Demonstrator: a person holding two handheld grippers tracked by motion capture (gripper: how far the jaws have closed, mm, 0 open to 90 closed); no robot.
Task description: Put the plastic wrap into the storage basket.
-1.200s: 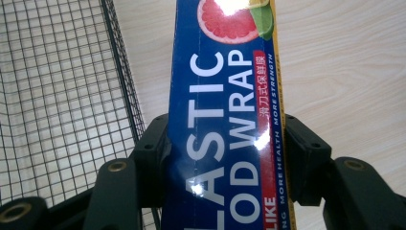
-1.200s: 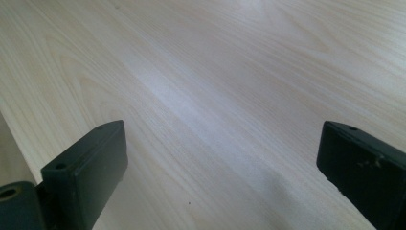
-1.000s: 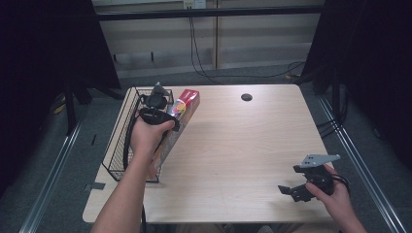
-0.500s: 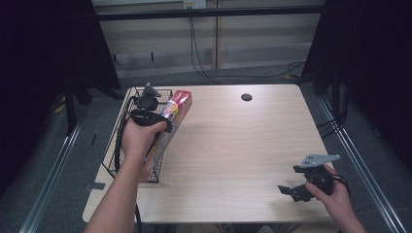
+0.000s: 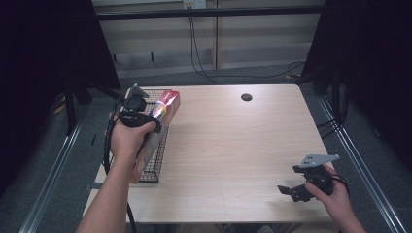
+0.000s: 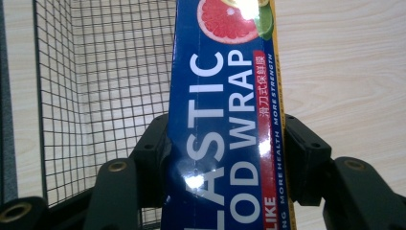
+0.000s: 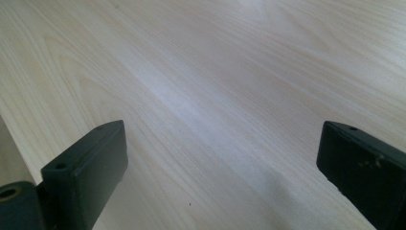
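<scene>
Wooden table: left gripper pinching plastic wrap box over wire basket; right gripper spread, idle. Next: lower, release.

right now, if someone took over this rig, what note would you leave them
Left tongs: shut on the plastic food wrap box, gripping its two long sides; the box is held over the right edge of the black wire basket at the table's left side.
Right tongs: open, holding nothing, low over bare table at the near right.
Done: box gripped.
Left: whether the box is going into the basket or coming out cannot be told from this moment; settle that, then set it down and release.
</scene>
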